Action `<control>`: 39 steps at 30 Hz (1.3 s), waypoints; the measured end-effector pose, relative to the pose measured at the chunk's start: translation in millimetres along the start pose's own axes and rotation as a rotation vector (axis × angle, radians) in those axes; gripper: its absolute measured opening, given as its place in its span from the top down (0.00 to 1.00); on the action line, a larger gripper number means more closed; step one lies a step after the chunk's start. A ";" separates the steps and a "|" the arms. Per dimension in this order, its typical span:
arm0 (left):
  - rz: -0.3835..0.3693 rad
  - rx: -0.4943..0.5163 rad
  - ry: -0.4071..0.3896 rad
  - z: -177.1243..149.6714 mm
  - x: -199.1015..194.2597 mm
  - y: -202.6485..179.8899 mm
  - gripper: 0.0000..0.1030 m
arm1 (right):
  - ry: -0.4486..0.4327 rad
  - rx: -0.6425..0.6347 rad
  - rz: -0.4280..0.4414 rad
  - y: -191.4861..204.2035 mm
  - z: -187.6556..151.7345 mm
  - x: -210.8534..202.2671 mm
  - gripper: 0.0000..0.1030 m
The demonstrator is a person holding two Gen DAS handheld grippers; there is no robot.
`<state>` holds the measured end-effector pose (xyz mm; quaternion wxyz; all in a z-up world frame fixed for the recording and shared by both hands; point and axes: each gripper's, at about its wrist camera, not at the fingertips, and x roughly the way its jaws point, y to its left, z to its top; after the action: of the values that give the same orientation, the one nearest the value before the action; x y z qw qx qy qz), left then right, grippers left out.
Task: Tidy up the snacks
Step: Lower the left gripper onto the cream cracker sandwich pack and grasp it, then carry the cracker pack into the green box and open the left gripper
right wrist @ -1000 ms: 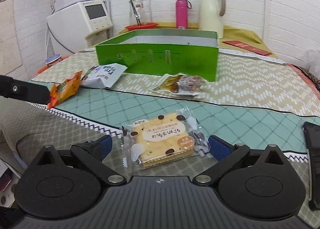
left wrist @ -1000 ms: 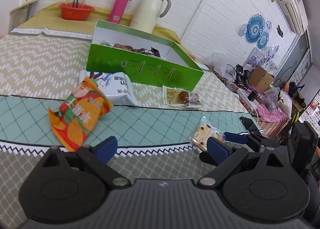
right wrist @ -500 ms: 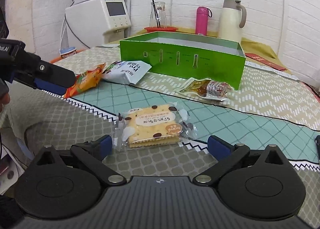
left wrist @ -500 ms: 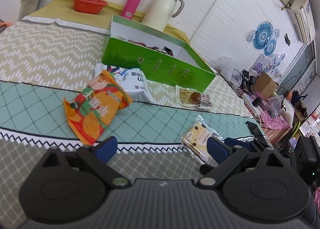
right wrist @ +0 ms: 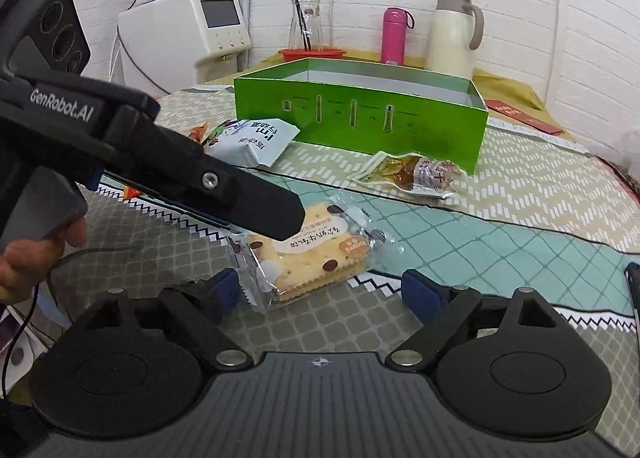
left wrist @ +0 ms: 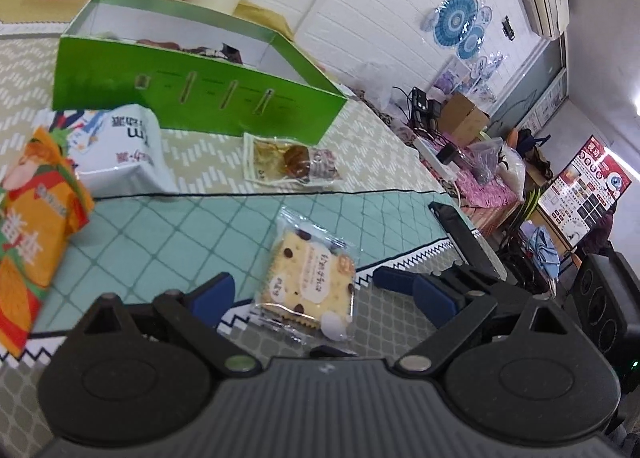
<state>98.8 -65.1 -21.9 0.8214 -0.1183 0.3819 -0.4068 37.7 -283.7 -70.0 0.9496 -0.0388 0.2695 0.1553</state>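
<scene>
Fingers spread wide on both my grippers, left point(left wrist: 324, 294) and right point(right wrist: 322, 288), bracket the cracker packet point(right wrist: 308, 254) lying on the worktop point(right wrist: 520, 226); I judge this the pickup step, needing one closure before carrying it to the green box point(right wrist: 360, 114).

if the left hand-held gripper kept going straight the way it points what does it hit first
Most likely the wrapped cracker packet, lying on the tablecloth between the open fingers of the left hand-held gripper. Beyond it lies the brown snack pouch, then the green box. Depth is uncertain.
</scene>
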 end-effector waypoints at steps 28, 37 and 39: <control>0.032 0.055 -0.098 26.4 -3.7 -18.8 0.60 | -0.177 -0.064 -0.025 -7.5 30.5 -8.7 0.12; 0.063 0.081 -0.180 95.2 4.3 -24.2 0.60 | -0.280 -0.099 -0.030 -38.8 85.5 8.5 0.12; 0.074 0.073 -0.182 110.7 11.3 -20.4 0.60 | -0.282 -0.101 -0.022 -48.4 96.8 17.4 0.12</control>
<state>171.3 -99.6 57.6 0.8709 -0.1108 0.2947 -0.3775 115.4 -309.5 2.8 0.9765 -0.0674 0.1247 0.1622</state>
